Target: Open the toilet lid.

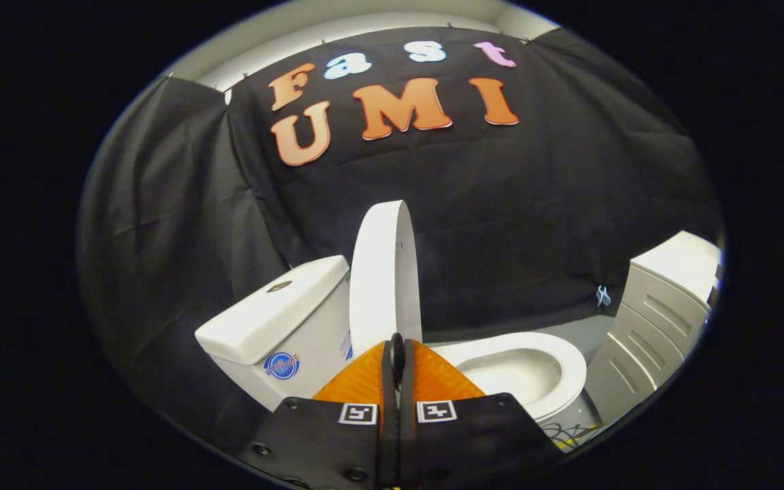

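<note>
- The toilet lid (386, 272) is standing upright, edge-on just beyond the fingertips and leaning back towards the cistern (282, 318); judged from this, the opening is essentially done.
- The gripper (397, 354) is sitting with its jaws clenched together, nothing between them; the tips are lying at or just below the lid's lower edge, though whether they are touching it cannot be told.
- The jaws pressed together are probably serving as a single blunt pusher, suited to levering a lid up rather than pinching it.
- The bowl (528, 371) is lying open beside the fingers, on the side away from the cistern, with the seat rim (572, 361) down and exposed.
- The lid's thin rim is the edge to mind: it is looking near balance, so any drag on withdrawal could tip it forward.
- A white cabinet (664, 306) with slatted drawers is standing beyond the bowl, well apart from the lid, and some cables (572, 430) are lying on the floor near the bowl's foot.
- Open room for backing off appears to be straight back along the fingers, away from the lid.
</note>
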Demonstrator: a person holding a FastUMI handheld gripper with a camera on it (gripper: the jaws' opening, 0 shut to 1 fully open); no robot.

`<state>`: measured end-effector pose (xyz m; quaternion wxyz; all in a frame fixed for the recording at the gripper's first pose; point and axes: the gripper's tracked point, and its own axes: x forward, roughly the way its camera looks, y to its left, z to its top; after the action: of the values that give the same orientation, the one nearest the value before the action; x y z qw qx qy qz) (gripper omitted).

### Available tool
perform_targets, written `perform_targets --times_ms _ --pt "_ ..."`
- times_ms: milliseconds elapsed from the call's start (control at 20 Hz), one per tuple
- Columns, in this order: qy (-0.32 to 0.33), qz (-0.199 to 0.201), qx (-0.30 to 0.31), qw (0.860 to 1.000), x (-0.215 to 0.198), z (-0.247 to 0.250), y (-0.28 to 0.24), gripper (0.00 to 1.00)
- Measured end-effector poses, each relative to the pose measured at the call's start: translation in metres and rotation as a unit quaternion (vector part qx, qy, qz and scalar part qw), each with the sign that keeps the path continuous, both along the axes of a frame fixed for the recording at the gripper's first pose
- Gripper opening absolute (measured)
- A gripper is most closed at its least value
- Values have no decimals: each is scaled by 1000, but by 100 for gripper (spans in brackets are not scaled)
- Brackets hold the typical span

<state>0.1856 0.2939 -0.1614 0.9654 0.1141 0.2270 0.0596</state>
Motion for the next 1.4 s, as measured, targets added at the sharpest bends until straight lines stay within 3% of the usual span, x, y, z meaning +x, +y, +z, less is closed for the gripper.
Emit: perform_targets --times_ms 300,500,700,950,1400 --pt "-13 -12 11 1000 4 6 33 8" --pt "-16 8 -27 999 6 7 60 8" --pt "-17 1 -16 1000 7 7 78 8" --pt "-22 15 -56 998 6 5 106 8" --pt "-45 -10 -118 992 5 4 115 8"
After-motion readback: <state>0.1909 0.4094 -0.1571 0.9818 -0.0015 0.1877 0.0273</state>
